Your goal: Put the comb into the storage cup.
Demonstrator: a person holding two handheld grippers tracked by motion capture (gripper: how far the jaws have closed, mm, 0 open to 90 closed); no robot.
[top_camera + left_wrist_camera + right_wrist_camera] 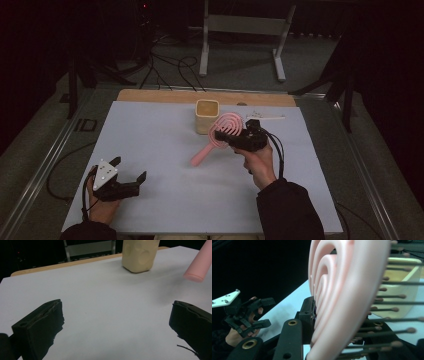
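Hairbrush (220,132), pink, being pinched by head in right claw (239,134) beside cream cup (206,116); left claw (129,172) resting spread on desk (165,200). Keeping grip firm, lowering handle first into cup.

Hairbrush (220,134) just before cup (207,116); left tool (127,172) well apart.

My high view looks forward and down from above the person's side, taking in the whole table (150,150). My left gripper view sits low near the surface, facing across it toward the cream cup (140,255). My right gripper view looks along its jaws, very close to the pink brush (347,297). All three views share the cup and brush.
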